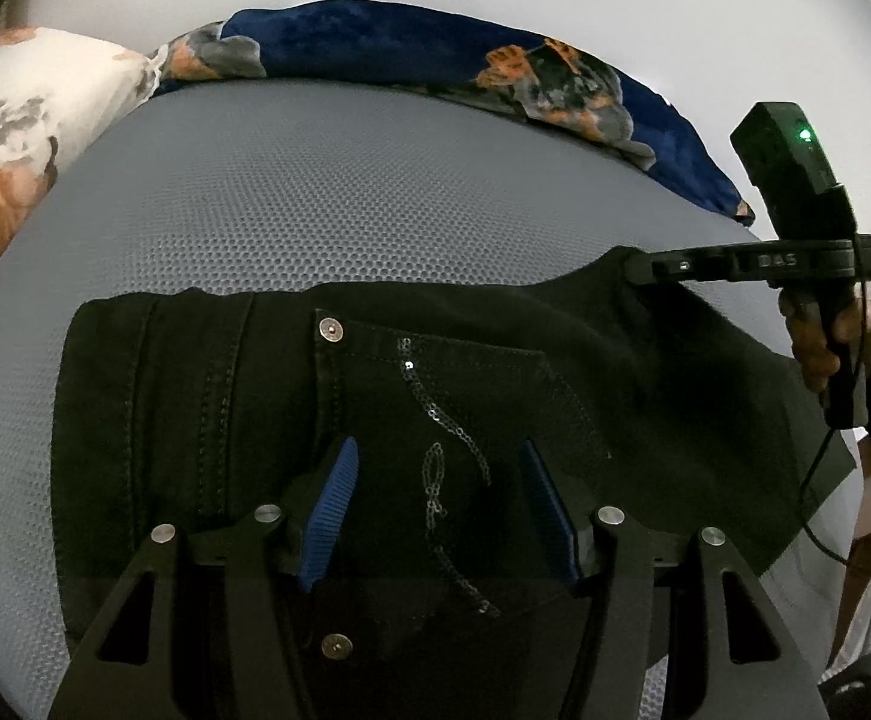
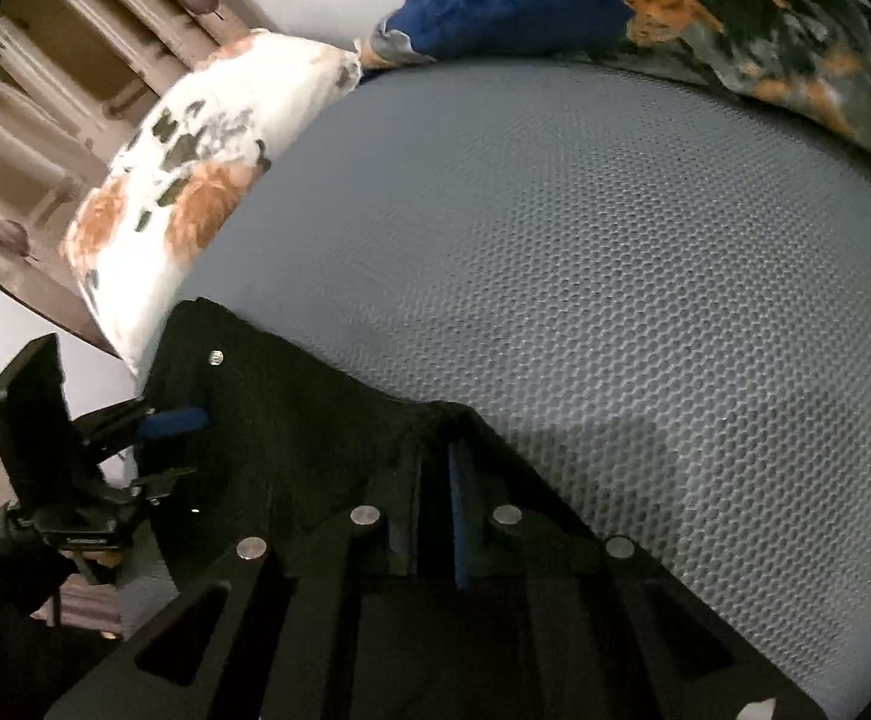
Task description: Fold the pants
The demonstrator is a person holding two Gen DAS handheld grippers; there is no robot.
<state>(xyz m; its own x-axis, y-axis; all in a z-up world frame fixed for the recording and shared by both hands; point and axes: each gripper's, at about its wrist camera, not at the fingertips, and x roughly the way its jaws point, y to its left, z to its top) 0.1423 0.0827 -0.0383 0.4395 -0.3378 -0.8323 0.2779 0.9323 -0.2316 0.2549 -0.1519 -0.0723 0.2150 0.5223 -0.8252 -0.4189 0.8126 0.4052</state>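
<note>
Black pants [image 1: 435,390] with a sequin-trimmed pocket and metal rivets lie on a grey mesh mattress [image 1: 315,192]. My left gripper [image 1: 438,510] hovers over the pocket, its blue pads [image 1: 327,510] wide apart and the cloth flat beneath them. My right gripper [image 1: 639,269] comes in from the right and pinches the pants' far right edge, lifting it into a peak. In the right wrist view the right gripper [image 2: 432,456] is shut on a fold of the black pants [image 2: 291,420]. The left gripper [image 2: 177,450] shows at the left over the cloth.
A floral pillow [image 1: 15,120] lies at the mattress's left end, and a blue floral blanket [image 1: 375,42] runs along the far edge against a white wall. A hand [image 1: 819,348] holds the right gripper's handle, with a cable [image 1: 813,510] hanging. Curtains [image 2: 45,90] stand behind the pillow.
</note>
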